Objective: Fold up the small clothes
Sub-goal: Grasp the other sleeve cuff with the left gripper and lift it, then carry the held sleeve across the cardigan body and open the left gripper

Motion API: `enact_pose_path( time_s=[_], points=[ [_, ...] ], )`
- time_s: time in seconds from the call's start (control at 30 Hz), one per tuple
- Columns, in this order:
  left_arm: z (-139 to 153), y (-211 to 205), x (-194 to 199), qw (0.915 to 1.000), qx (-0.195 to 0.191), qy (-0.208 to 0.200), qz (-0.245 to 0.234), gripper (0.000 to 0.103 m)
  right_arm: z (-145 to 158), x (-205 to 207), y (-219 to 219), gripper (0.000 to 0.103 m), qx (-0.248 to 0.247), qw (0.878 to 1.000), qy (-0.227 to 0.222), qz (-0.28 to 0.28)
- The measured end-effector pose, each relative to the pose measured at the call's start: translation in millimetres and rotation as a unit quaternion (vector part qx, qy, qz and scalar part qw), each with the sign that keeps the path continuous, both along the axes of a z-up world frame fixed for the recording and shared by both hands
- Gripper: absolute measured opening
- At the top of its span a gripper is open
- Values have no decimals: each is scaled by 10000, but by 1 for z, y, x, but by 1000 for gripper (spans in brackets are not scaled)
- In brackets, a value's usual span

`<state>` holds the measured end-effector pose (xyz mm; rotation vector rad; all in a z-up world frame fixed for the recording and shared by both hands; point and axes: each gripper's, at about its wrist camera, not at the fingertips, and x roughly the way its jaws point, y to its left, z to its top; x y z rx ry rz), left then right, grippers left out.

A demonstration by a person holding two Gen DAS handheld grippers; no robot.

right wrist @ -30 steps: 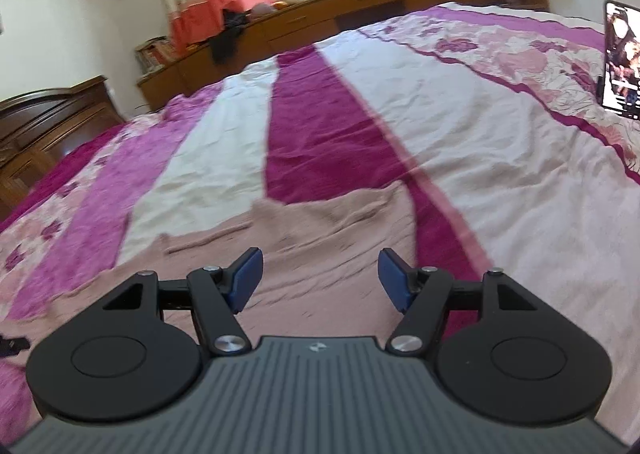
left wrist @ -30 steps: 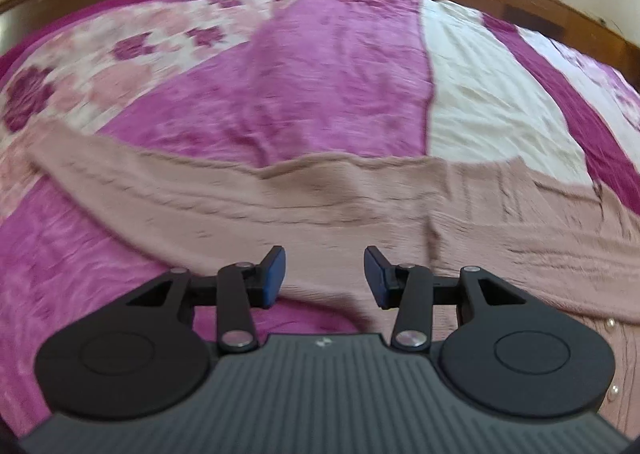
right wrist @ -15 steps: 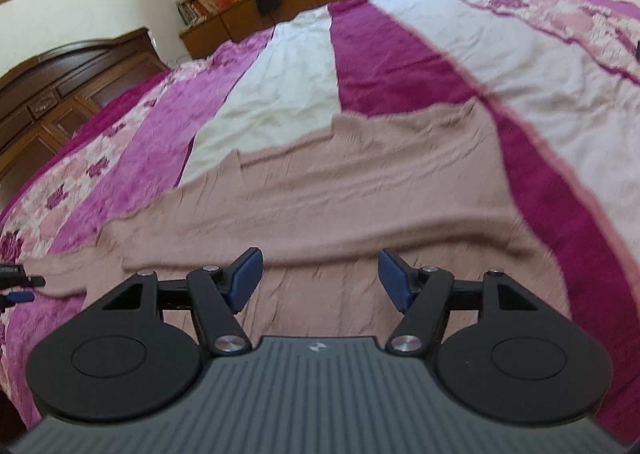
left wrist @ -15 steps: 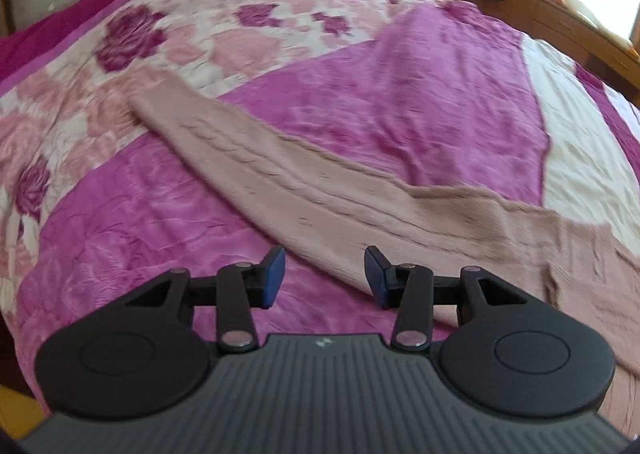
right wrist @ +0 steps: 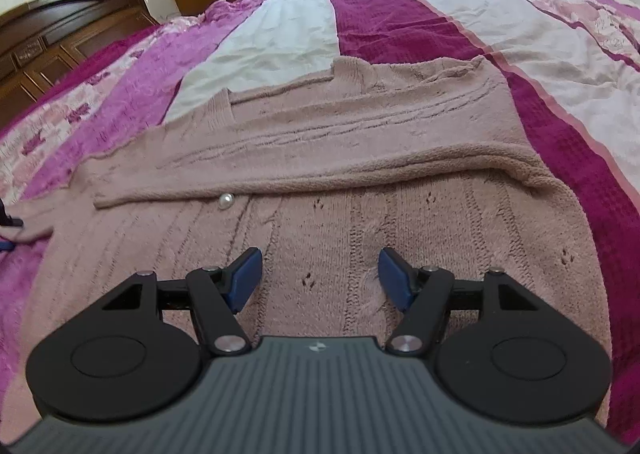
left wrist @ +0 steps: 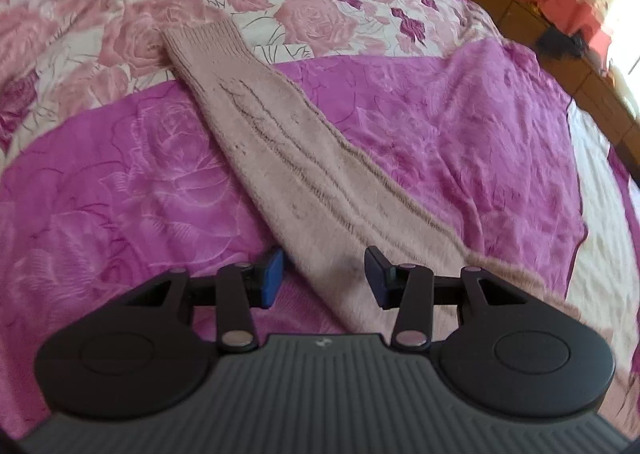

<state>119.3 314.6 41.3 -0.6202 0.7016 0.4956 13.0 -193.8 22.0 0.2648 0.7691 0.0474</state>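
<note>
I have both grippers hanging empty over the bed (right wrist: pixel 400 29): my left gripper (left wrist: pixel 324 274) has its jaws set wide astride the near end of the cardigan's sleeve (left wrist: pixel 280 141), and my right gripper (right wrist: pixel 320 274) is just as wide above the cardigan (right wrist: pixel 360 221) body. From the left camera the sleeve runs out toward eleven o'clock, its ribbed cuff (left wrist: pixel 204 37) lying flat on the rose-patterned quilt. From the right camera the body spreads ahead, with a front panel folded across it at twelve o'clock and a pearl button (right wrist: pixel 226 200) just under that panel's edge at about eleven. My worry is the knit: it looks soft and loose, so if I close the left jaws this near the shoulder, I expect the long sleeve to trail and twist instead of folding across cleanly. Pinching too deep could also catch the plush quilt beneath, dragging the whole garment askew. The folded panel could slide if the right side isn't anchored.
</note>
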Motion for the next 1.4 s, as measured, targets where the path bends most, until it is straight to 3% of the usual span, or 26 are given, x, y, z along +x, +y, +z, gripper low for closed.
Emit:
enact_pose_path(
  time_s=[0.13,0.3,0.6,0.7,0.8,1.13,1.4],
  points=[
    [-3,9,9,9996,-185,-202,-3,46,-2,2,7,79,-146,9999,-16,34],
    [-7,16,20,9995,-153,-260,-27,46,-5,3,14,82,-290,9995,-71,57],
    [-8,15,37,9992,212,-285,-195,44,-7,3,15,83,-334,9994,-101,74],
    [-7,11,38,9981,387,-340,-345,14,-8,2,15,83,-340,9993,-109,72],
    [-5,12,33,9975,311,-486,-402,12,-8,2,15,83,-332,9994,-114,72],
    [50,-10,15,9887,543,-1166,-772,11,-3,2,11,83,-197,9997,-143,36],
    [106,-60,8,9732,767,-1718,-1322,11,10,-2,3,83,24,9998,-203,19]
  ],
)
